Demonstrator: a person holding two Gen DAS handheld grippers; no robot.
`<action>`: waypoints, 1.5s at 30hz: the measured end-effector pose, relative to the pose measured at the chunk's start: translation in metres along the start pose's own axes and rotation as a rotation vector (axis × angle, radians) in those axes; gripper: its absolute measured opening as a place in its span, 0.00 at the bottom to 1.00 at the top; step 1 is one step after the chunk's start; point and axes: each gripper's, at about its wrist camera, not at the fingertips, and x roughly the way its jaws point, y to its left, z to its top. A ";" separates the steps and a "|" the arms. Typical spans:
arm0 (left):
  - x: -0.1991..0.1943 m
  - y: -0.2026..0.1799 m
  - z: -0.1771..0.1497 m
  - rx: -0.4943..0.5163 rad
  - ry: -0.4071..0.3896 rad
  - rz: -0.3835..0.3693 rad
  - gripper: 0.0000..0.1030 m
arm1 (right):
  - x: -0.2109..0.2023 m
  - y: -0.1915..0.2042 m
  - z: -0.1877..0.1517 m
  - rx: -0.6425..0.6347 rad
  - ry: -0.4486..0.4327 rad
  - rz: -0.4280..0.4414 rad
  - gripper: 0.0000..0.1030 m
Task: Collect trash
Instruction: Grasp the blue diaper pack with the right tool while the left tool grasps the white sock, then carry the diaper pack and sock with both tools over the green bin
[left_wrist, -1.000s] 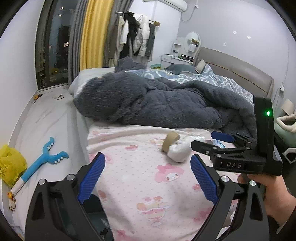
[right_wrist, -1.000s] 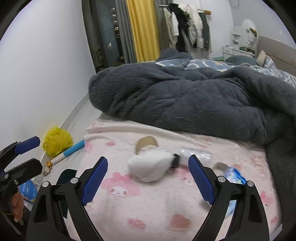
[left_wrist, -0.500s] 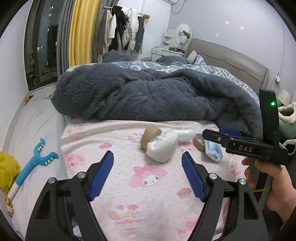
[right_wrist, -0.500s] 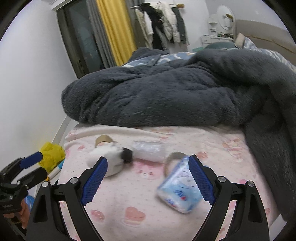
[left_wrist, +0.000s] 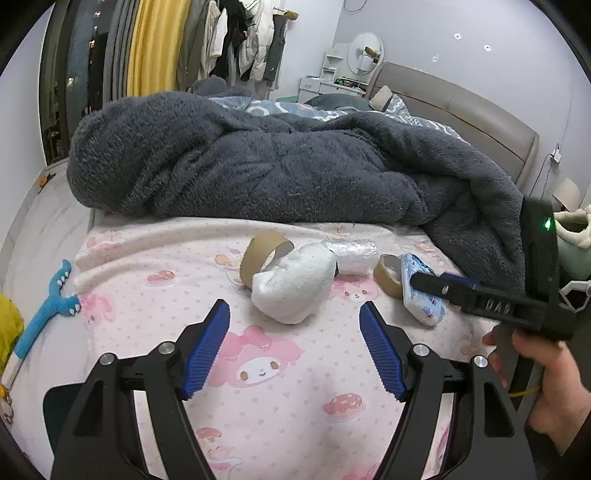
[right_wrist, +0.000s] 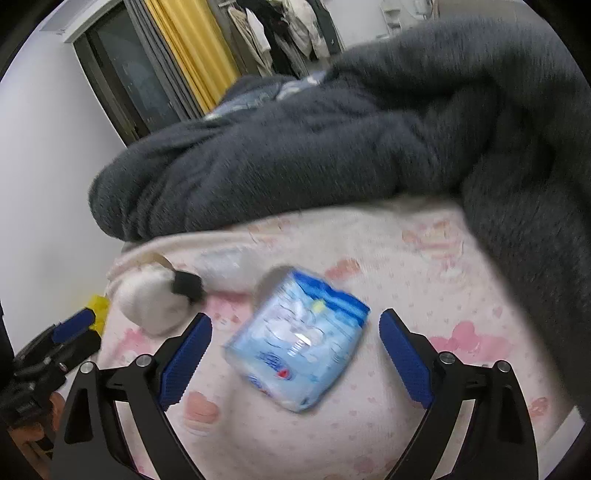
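Trash lies on the pink patterned bedsheet (left_wrist: 280, 373): a white crumpled wad (left_wrist: 293, 286), a cardboard tape ring (left_wrist: 260, 254), a clear plastic wrap (left_wrist: 354, 253), a second tape ring (left_wrist: 388, 275) and a blue tissue pack (left_wrist: 423, 295). My left gripper (left_wrist: 295, 345) is open and empty, just short of the white wad. My right gripper (right_wrist: 295, 354) is open, its jaws either side of the blue tissue pack (right_wrist: 297, 341) without touching it. The right gripper also shows in the left wrist view (left_wrist: 445, 282).
A thick dark grey blanket (left_wrist: 277, 170) is heaped behind the trash. A blue toy (left_wrist: 46, 314) and a yellow bag (left_wrist: 7, 332) lie on the floor left of the bed. The headboard (left_wrist: 461, 110) is at the back right.
Both grippers have moved closer to the bed. The right gripper swung right from the white wad to the blue tissue pack, which now sits between its jaws.
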 end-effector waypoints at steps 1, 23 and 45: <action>0.002 0.000 0.000 -0.003 0.002 0.002 0.73 | 0.003 -0.002 -0.002 0.007 0.010 0.005 0.90; 0.046 -0.007 -0.001 -0.071 0.043 0.040 0.76 | 0.010 0.006 -0.006 -0.111 0.035 0.020 0.69; 0.041 -0.007 0.007 -0.105 0.025 0.014 0.34 | -0.017 -0.005 -0.006 -0.102 -0.036 0.082 0.69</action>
